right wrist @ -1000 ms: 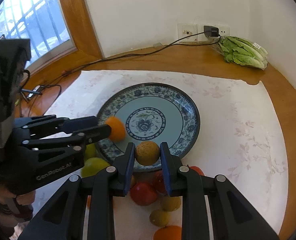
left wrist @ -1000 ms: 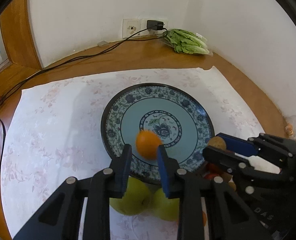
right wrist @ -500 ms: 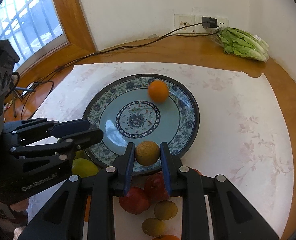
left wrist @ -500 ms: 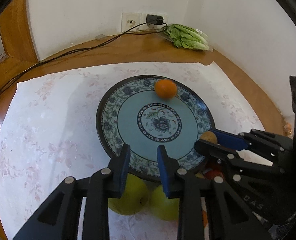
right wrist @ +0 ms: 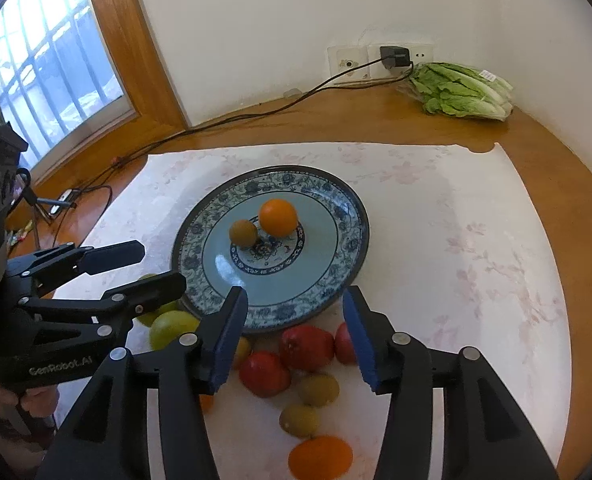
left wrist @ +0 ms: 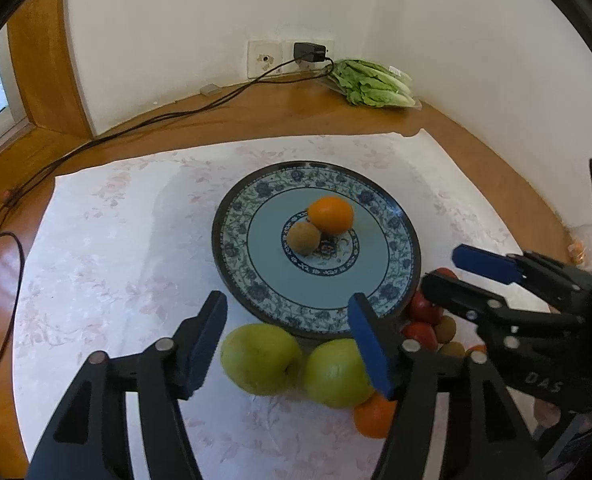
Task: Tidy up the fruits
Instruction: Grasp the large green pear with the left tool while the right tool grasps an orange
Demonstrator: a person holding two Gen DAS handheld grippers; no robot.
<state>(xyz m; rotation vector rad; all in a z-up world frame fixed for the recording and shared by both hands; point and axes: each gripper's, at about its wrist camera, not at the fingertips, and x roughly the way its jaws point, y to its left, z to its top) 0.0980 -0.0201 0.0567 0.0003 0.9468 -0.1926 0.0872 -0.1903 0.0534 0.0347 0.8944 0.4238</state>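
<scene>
A blue patterned plate [left wrist: 392,276] [right wrist: 336,256] sits mid-cloth with an orange [left wrist: 331,215] [right wrist: 278,217] and a brown kiwi [left wrist: 304,238] [right wrist: 243,233] touching near its centre. My left gripper [left wrist: 288,334] [right wrist: 152,264] is open and empty, above two green apples [left wrist: 260,358] at the plate's near edge. My right gripper [right wrist: 294,336] [left wrist: 452,270] is open and empty, above red tomatoes [right wrist: 306,346], kiwis [right wrist: 318,390] and an orange [right wrist: 320,458] lying in front of the plate.
A pale floral cloth [left wrist: 108,264] covers the wooden table. Bagged lettuce [right wrist: 462,90] lies in the far corner. A charger cable [right wrist: 224,120] runs from the wall socket along the back. The window [right wrist: 36,72] is at left.
Both grippers opened and drew back from the plate. The orange left the left gripper and rolled to the centre. The kiwi left the right gripper and now rests beside the orange.
</scene>
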